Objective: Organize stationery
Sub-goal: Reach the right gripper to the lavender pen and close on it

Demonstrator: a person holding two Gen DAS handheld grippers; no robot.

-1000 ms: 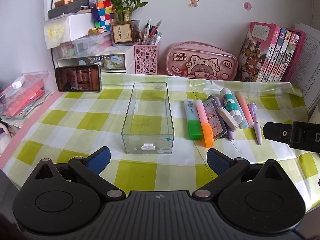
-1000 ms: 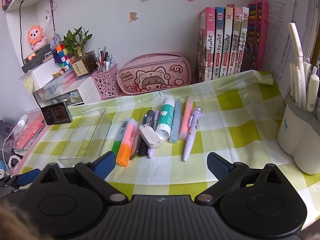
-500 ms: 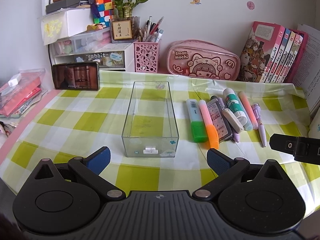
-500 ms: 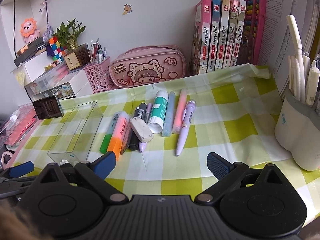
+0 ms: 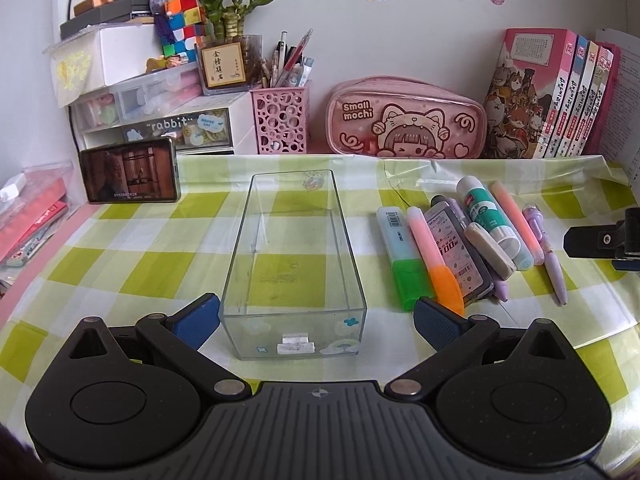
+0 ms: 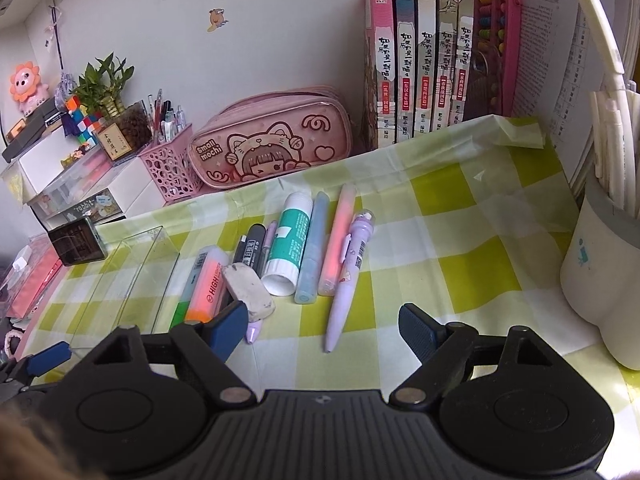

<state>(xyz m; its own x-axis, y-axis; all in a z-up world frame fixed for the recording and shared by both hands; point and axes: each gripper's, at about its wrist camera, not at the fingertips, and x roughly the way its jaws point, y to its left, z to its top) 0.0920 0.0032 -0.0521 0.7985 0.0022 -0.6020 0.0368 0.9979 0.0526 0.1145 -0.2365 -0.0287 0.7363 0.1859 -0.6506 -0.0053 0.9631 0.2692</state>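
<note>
Lying between the parted fingers of the left tool (image 5: 316, 322), the clear box (image 5: 296, 264) is shown; the purple pen (image 6: 349, 280) lies ahead of the equally parted right tool (image 6: 322, 326), beside the eraser (image 6: 249, 292).

one clear box (image 5: 294, 264). two chunky highlighters: green-tipped (image 5: 404, 258), orange-tipped (image 5: 434, 258). one eraser (image 6: 249, 291). one glue stick (image 6: 288, 250). one pale blue stick pen (image 6: 314, 254). one slim pink highlighter (image 6: 338, 246). one lilac character pen (image 6: 348, 280). one pink pencil case (image 5: 406, 120). one pink mesh pen cup (image 5: 280, 120). five upright books (image 6: 418, 56). one phone (image 5: 130, 170). one white pot (image 6: 604, 276).
</note>
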